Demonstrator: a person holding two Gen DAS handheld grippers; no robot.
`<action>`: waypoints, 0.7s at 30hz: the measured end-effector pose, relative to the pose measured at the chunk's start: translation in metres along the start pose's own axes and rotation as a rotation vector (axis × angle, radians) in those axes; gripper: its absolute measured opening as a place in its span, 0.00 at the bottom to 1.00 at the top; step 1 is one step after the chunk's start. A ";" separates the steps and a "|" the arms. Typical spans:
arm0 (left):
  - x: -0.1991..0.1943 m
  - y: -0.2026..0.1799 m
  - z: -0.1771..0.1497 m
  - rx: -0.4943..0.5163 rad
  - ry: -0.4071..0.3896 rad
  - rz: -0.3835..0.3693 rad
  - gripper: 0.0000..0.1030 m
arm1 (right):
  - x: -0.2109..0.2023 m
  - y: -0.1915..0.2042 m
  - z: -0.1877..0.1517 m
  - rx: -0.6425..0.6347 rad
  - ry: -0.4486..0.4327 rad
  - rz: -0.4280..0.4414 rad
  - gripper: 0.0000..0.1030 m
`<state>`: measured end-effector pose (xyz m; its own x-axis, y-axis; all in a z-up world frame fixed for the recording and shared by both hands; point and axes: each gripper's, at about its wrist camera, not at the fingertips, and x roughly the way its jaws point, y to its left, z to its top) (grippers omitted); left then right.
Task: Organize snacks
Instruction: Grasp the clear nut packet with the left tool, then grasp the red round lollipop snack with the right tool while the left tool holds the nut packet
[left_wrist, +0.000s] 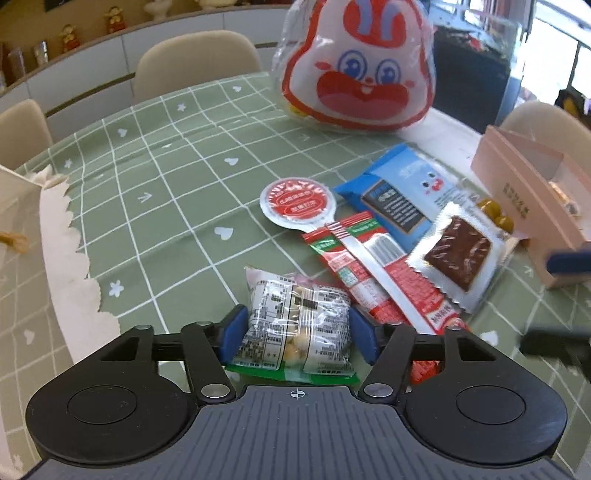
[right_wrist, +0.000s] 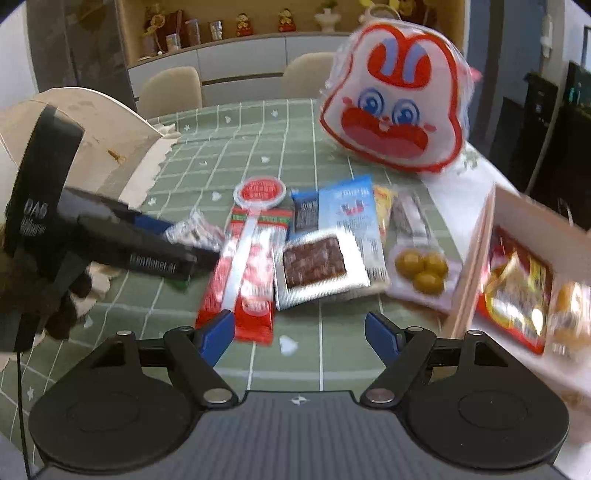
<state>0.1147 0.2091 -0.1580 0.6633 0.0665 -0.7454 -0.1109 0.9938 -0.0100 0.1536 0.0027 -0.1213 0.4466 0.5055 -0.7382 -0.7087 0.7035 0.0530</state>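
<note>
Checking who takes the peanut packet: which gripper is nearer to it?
Left. The left gripper has its open jaws on either side of the peanut packet; the right gripper hovers apart, over the tablecloth, empty.

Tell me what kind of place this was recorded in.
Probably a home dining room: a table with a green checked tablecloth, beige padded chairs around it, and a sideboard shelf of small figurines behind.

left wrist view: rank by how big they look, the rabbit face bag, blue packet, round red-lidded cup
1. rabbit face bag, though farthest away
2. blue packet
3. round red-lidded cup, clearly smallest
</note>
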 end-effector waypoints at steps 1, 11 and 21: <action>-0.006 0.000 -0.004 -0.008 -0.011 0.003 0.63 | 0.002 0.001 0.007 -0.016 -0.004 0.005 0.77; -0.086 0.001 -0.065 -0.339 0.020 -0.120 0.62 | 0.091 0.033 0.090 -0.179 -0.023 0.069 0.78; -0.113 -0.003 -0.097 -0.408 0.053 -0.116 0.62 | 0.159 0.044 0.108 -0.150 0.083 0.101 0.59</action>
<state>-0.0317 0.1903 -0.1389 0.6509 -0.0586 -0.7569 -0.3285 0.8771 -0.3505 0.2528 0.1681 -0.1637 0.3272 0.5220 -0.7877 -0.8238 0.5660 0.0329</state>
